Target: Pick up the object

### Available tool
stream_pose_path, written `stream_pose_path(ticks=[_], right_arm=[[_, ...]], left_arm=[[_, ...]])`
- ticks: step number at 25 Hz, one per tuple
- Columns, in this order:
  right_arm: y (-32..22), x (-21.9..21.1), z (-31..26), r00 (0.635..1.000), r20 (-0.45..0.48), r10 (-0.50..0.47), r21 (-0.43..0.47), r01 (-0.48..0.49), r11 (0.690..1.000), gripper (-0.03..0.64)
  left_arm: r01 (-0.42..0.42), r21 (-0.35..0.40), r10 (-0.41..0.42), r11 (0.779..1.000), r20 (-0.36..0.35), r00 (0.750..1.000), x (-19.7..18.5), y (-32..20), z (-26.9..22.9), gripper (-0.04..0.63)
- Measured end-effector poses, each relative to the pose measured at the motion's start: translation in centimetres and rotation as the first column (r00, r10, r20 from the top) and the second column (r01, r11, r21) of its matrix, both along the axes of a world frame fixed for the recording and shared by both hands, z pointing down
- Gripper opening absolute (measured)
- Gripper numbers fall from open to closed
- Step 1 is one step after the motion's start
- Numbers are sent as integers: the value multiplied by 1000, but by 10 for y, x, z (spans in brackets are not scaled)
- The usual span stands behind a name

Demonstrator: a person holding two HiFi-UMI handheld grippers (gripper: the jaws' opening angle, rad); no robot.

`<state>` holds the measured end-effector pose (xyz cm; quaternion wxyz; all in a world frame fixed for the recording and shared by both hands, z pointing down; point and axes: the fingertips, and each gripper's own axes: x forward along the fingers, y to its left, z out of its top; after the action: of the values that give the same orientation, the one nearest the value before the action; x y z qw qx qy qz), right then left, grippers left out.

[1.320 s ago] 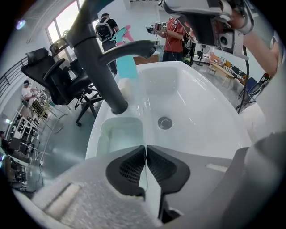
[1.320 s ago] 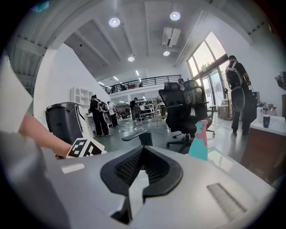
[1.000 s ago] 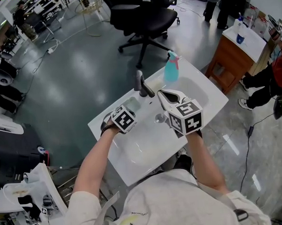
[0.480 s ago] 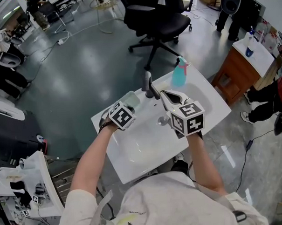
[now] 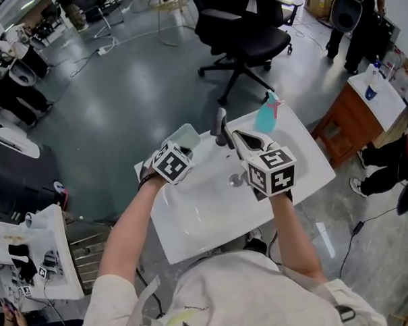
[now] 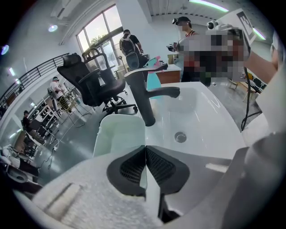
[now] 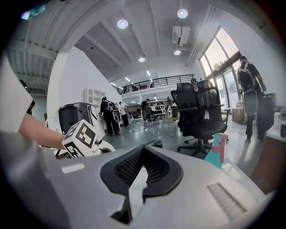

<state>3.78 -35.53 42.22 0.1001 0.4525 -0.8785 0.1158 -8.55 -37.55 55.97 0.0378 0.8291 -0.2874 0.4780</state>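
Observation:
A translucent pale green cup [image 5: 185, 135] [image 6: 117, 134] hangs over the back left corner of the white sink [image 5: 193, 220], clear of its surface. My left gripper [image 5: 180, 148] [image 6: 145, 151] is shut on the cup's near wall, with the pads pinching the rim. My right gripper [image 5: 235, 136] [image 7: 143, 149] hovers over the basin just right of the black faucet [image 5: 220, 126] [image 6: 145, 100]. Its jaws are shut and nothing is between them. The drain [image 5: 235, 181] [image 6: 180, 137] lies below it.
A teal spray bottle [image 5: 267, 115] [image 7: 216, 151] stands at the sink's back right corner. Behind the sink is a black office chair [image 5: 242, 32]. A wooden cabinet [image 5: 353, 108] is to the right and a white cart [image 5: 33, 261] at the lower left. People stand at the room's edges.
My left gripper has risen with the cup, lifting it off the sink's rim and tilting a little. The right gripper has hardly shifted.

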Motion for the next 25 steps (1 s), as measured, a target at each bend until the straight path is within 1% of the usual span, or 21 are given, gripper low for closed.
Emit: stream_pose_path(ticks=[8, 15, 19, 23, 25], right_arm=[[-6, -9, -10, 998, -3, -61, 12, 61, 998, 3], [-8, -20, -18, 993, -11, -113, 27, 114, 993, 3], [-10, -26, -24, 989, -15, -147, 36, 148, 988, 3], [-12, -31, -30, 984, -19, -175, 49, 176, 983, 3], [-12, -33, -33, 982, -19, -190, 54, 191, 980, 3]], left_arm=[[75, 76, -73, 994, -38, 997, -9, -8, -35, 11], [125, 161, -112, 979, -84, 990, -12, -9, -72, 10], [153, 216, -131, 964, -114, 985, -12, -10, -97, 10], [192, 262, -150, 946, -171, 974, -10, -6, -123, 9], [208, 294, -153, 933, -201, 968, -8, -5, -138, 9]])
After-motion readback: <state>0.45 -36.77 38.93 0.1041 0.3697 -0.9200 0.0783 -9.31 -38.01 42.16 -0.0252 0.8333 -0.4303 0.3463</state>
